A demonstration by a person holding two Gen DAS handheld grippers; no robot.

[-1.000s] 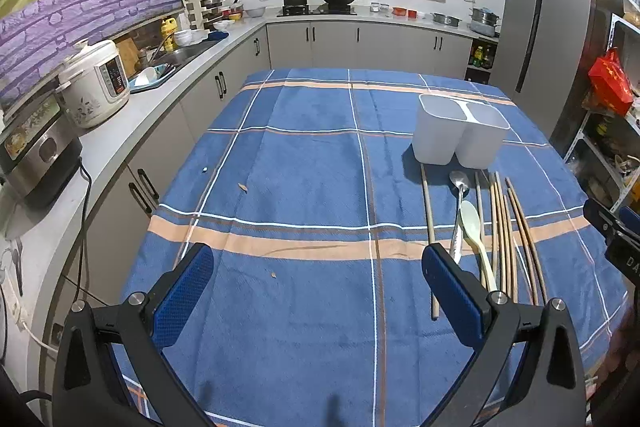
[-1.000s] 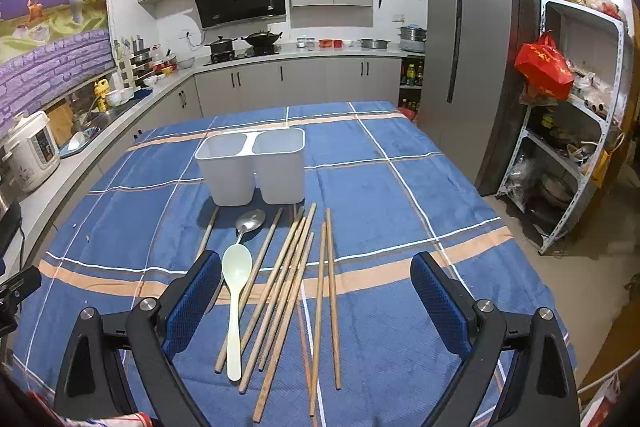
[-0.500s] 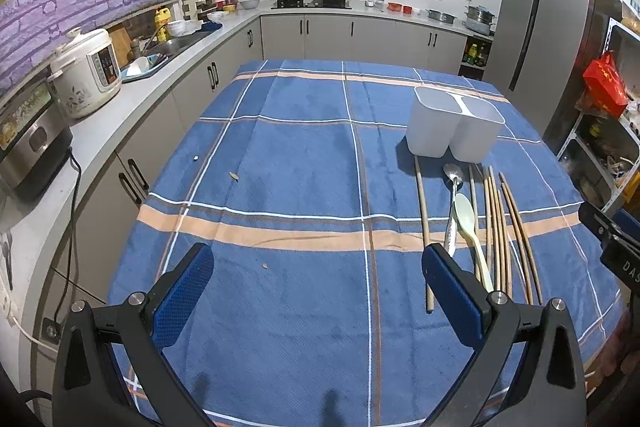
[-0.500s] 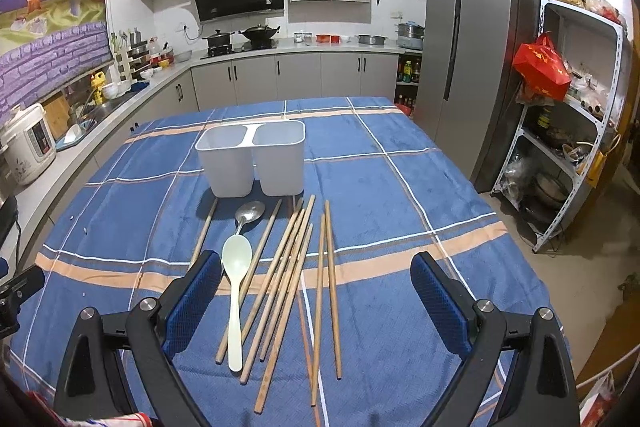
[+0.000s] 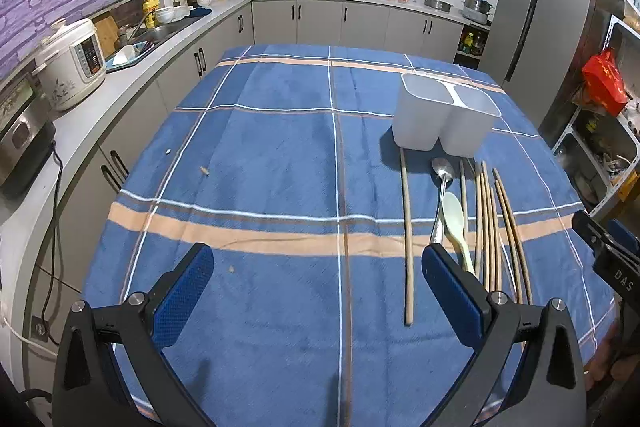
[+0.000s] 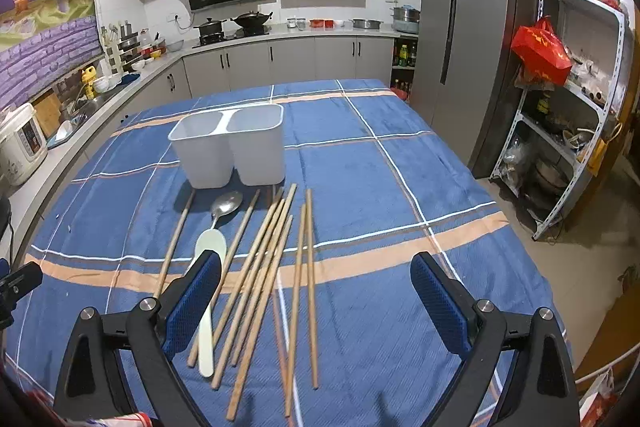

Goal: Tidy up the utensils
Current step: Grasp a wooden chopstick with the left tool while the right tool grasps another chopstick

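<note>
Tablecloth (image 6: pixel 360 155) of blue woven fabric, crossed by white lines and orange bands, is covering the whole table. A white plastic holder (image 6: pixel 230 143) with two rectangular, round-cornered compartments is standing upright toward the far side; both compartments are showing bare interiors.

Just near of the holder, the utensils are lying flat on the cloth:
- A metal spoon (image 6: pixel 226 205) is resting with its polished oval bowl toward the holder.
- A pale green plastic spoon (image 6: pixel 208 291) is lying over the metal spoon's handle, bowl toward the far side.
- A single wooden chopstick (image 6: pixel 174 243) is lying to the left of the spoons, apart from them.
- A fan of slender wooden chopsticks (image 6: pixel 264 267) is spreading to the right of the spoons, several touching or crossing one another.

The left gripper (image 5: pixel 318 291) is hovering over bare cloth to the left of the utensils, its blue textured pads (image 5: pixel 182 297) standing wide apart and holding nothing. The right gripper (image 6: pixel 316 303) is hovering above the near ends of the chopsticks, its pads (image 6: pixel 438 303) also standing wide apart and gripping nothing
</note>
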